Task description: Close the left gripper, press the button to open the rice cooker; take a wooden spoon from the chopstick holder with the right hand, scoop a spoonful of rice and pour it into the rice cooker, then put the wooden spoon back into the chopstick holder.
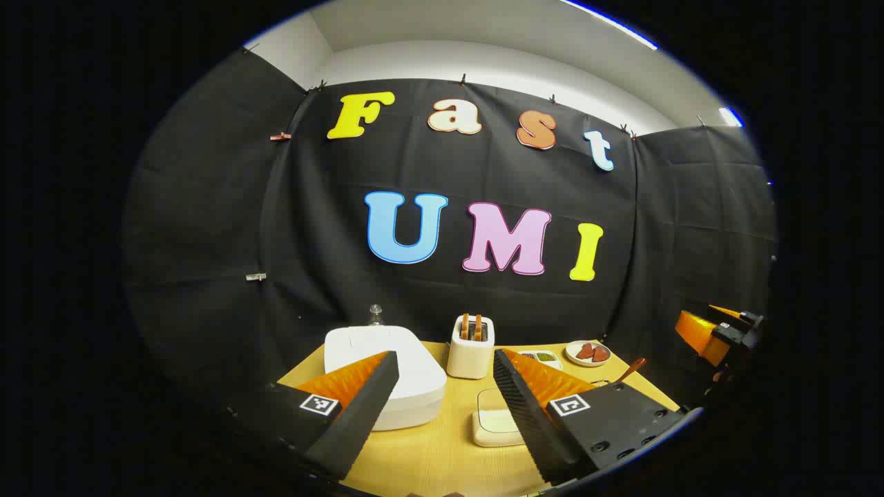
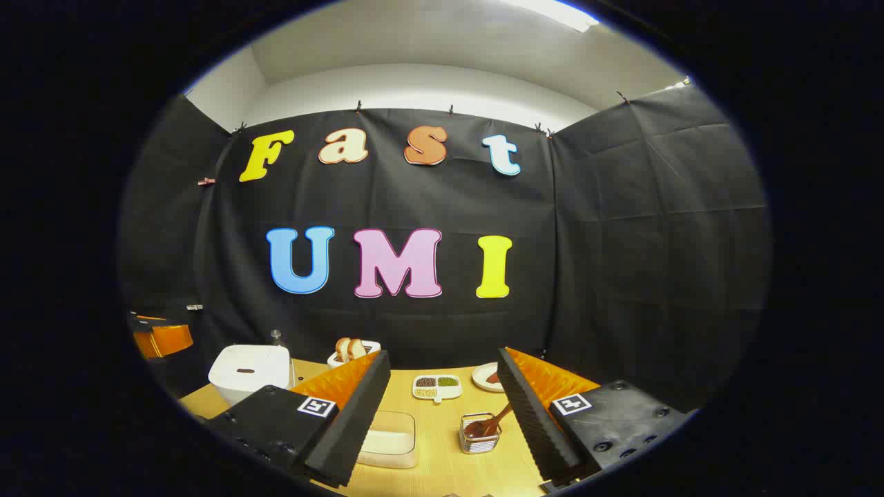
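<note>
Rice cooker [image 1: 387, 376]: white, lid down, at the worktop [image 1: 442, 455]'s left edge; I see it just ahead-left of my left tongs [image 1: 445, 407], clearly the nearer pair for the button. Rice container [image 2: 388, 438]: clear lidded tub, near front edge. Chopstick holder [image 2: 479, 433]: small mesh cup, right of the tub, straight ahead of my right tongs [image 2: 442, 414]. Wooden spoon [image 2: 498, 420]: stands inside, handle leaning up-right. Both tongs: spread wide, holding nothing.
</note>
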Tool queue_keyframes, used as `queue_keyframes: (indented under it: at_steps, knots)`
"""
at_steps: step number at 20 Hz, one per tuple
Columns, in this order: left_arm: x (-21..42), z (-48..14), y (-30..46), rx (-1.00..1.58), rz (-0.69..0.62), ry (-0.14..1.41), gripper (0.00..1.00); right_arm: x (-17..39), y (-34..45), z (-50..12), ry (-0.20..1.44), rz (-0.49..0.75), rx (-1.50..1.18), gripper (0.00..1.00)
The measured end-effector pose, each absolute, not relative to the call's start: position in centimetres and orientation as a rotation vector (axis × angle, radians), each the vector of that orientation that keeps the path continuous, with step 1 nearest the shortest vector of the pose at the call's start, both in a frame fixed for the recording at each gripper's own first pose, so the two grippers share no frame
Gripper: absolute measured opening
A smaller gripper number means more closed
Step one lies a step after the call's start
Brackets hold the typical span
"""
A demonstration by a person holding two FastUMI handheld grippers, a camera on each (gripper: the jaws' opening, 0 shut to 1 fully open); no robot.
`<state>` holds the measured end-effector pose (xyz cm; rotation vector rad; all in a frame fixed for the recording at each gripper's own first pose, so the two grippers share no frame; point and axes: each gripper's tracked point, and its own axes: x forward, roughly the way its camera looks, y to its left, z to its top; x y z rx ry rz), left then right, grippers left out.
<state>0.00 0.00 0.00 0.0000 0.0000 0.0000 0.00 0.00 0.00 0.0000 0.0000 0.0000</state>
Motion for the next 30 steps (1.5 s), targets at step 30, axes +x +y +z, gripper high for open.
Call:
queue_keyframes:
  at_steps: [30]
  knots:
    - [12.0,0.9,6.4,-0.009,0.087,0.075,0.88,4.6,-0.9,-3.3,0.069,0.043,-0.018,0.98]
